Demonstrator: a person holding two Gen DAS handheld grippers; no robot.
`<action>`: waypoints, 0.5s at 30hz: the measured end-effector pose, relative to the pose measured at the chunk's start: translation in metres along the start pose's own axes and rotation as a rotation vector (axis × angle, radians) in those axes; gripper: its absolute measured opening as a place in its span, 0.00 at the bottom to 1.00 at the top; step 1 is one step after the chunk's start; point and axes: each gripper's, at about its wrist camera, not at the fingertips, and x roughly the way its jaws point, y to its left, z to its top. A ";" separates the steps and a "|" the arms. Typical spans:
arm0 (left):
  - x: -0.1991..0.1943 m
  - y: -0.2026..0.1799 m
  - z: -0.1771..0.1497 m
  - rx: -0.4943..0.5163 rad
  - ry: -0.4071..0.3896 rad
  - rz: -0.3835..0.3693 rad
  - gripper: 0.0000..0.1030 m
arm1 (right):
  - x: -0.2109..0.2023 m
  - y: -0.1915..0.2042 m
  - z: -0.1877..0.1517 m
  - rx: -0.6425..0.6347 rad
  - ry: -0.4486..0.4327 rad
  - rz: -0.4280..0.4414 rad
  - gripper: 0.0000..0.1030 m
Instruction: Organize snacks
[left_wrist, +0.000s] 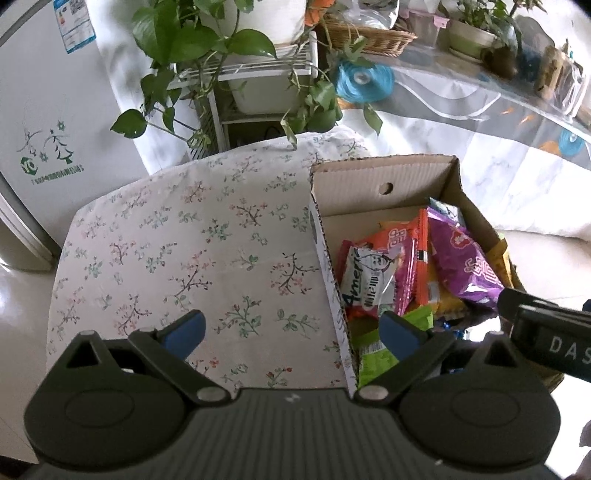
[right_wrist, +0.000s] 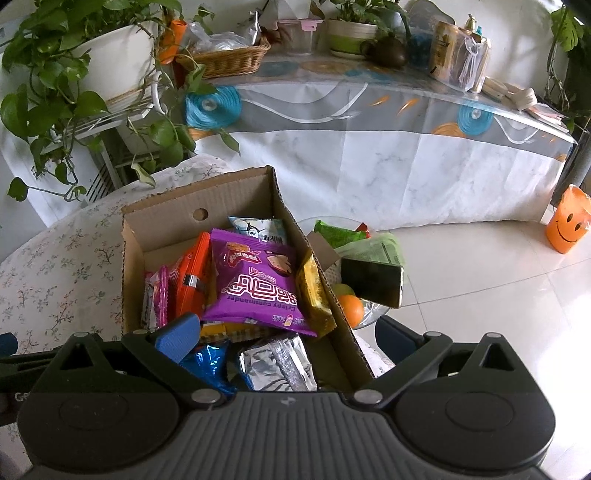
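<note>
An open cardboard box (left_wrist: 369, 184) stands on a table under a floral cloth (left_wrist: 184, 240). It holds several snack packets: a purple bag (right_wrist: 255, 284), an orange bag (right_wrist: 192, 273), a yellow packet (right_wrist: 314, 291), a silver packet (right_wrist: 277, 365), a blue packet (right_wrist: 210, 362), a white packet (left_wrist: 365, 284) and a green one (left_wrist: 376, 354). My left gripper (left_wrist: 291, 330) is open and straddles the box's left wall near its front corner. My right gripper (right_wrist: 286, 332) is open over the box's near right part, with the right wall (right_wrist: 332, 295) between its fingers. Neither holds anything.
Right of the box a glass bowl (right_wrist: 369, 310) holds oranges (right_wrist: 351, 308), with a dark phone (right_wrist: 369, 284) and a green packet (right_wrist: 338, 232) on it. An orange smiley cup (right_wrist: 570, 223) stands on the tiled floor. Potted plants (left_wrist: 207, 44), a fridge (left_wrist: 48, 129) and a long clothed table (right_wrist: 369, 147) lie behind.
</note>
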 end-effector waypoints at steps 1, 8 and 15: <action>0.000 0.000 0.001 0.006 -0.001 0.004 0.97 | 0.000 0.000 0.000 0.001 0.002 0.000 1.00; 0.003 -0.002 0.004 0.041 0.006 0.025 0.97 | 0.004 0.001 0.002 0.002 0.021 0.011 1.00; 0.008 -0.003 0.008 0.052 0.016 0.037 0.96 | 0.009 0.001 0.005 0.013 0.039 0.026 1.00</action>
